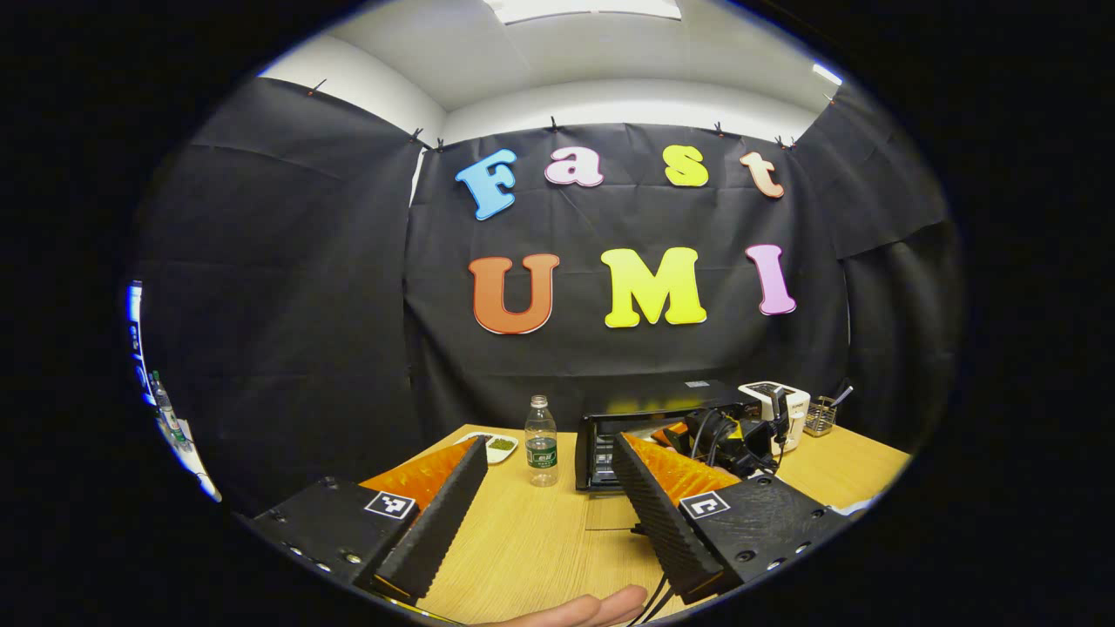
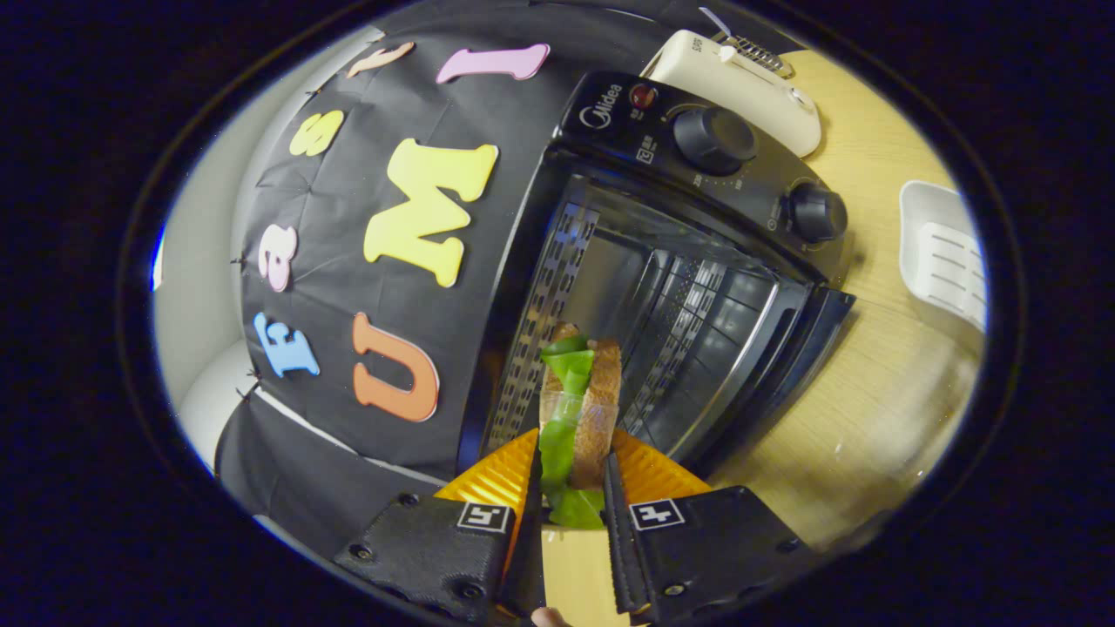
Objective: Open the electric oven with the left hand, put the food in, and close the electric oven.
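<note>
One oven (image 2: 688, 261) with two knobs (image 2: 719, 139), one sandwich (image 2: 579, 409), one bottle (image 1: 541, 441), perhaps one dish (image 1: 496, 446).

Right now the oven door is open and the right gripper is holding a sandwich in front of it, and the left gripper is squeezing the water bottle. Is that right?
Almost. The left gripper isn't squeezing the water bottle: in the left gripper view its fingers are spread open and the bottle stands farther off on the table. The rest holds: the right gripper view shows the right gripper shut on the sandwich before the open oven.
</note>
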Demonstrator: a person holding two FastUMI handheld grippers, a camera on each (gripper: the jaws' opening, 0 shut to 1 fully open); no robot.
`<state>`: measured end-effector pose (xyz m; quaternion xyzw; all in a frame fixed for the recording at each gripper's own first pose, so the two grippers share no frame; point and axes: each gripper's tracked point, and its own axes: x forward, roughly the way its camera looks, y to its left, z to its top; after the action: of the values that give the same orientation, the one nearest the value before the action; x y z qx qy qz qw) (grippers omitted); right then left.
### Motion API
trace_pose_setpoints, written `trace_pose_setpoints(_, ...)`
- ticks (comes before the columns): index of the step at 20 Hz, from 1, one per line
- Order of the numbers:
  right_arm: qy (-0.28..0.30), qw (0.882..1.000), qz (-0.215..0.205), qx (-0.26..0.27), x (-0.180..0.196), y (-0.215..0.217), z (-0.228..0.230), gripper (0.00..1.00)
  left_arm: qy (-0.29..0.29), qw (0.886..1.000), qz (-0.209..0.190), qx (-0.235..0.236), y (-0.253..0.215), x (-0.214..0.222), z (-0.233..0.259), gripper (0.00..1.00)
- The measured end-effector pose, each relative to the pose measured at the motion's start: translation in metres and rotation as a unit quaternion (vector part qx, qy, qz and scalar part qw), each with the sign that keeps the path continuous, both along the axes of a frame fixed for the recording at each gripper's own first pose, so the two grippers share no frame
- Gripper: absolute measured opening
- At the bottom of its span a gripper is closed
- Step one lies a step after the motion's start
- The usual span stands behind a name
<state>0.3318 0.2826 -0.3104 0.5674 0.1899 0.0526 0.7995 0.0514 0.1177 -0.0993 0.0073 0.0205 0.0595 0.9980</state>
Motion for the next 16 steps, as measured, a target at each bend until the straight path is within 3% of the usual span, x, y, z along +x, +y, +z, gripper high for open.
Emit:
trace_pose_setpoints(6, 0.015, 0.995, -0.099, -0.019, 0.042, -0.016, -0.026, 0.36, 0.005, 1.000, 0.000, -0.005, 0.010, -0.003, -0.007, 0.94)
trace_pose_setpoints(11, 0.026, 0.993, -0.103, -0.050, 0.047, -0.013, -0.038, 0.45, 0.007, 1.000, -0.004, -0.009, 0.007, -0.004, -0.007, 0.94)
trace_pose_setpoints(12, 0.028, 0.992, -0.102, -0.068, 0.044, -0.015, -0.039, 0.46, 0.007, 1.000, -0.006, -0.012, 0.005, -0.004, -0.008, 0.86)
trace_pose_setpoints(13, 0.026, 0.991, -0.103, -0.086, 0.045, -0.017, -0.038, 0.49, 0.006, 1.000, -0.009, -0.015, 0.003, -0.004, -0.008, 0.86)
trace_pose_setpoints(14, 0.028, 0.988, -0.102, -0.110, 0.044, -0.017, -0.039, 0.39, 0.006, 1.000, -0.011, -0.016, 0.002, -0.003, -0.008, 0.86)
trace_pose_setpoints(15, 0.025, 0.987, -0.097, -0.125, 0.045, -0.016, -0.037, 0.58, 0.006, 1.000, -0.011, -0.015, 0.001, -0.004, -0.009, 0.85)
trace_pose_setpoints(16, 0.021, 0.986, -0.091, -0.140, 0.045, -0.013, -0.035, 0.48, 0.007, 1.000, -0.011, -0.012, 0.002, -0.005, -0.011, 0.94)
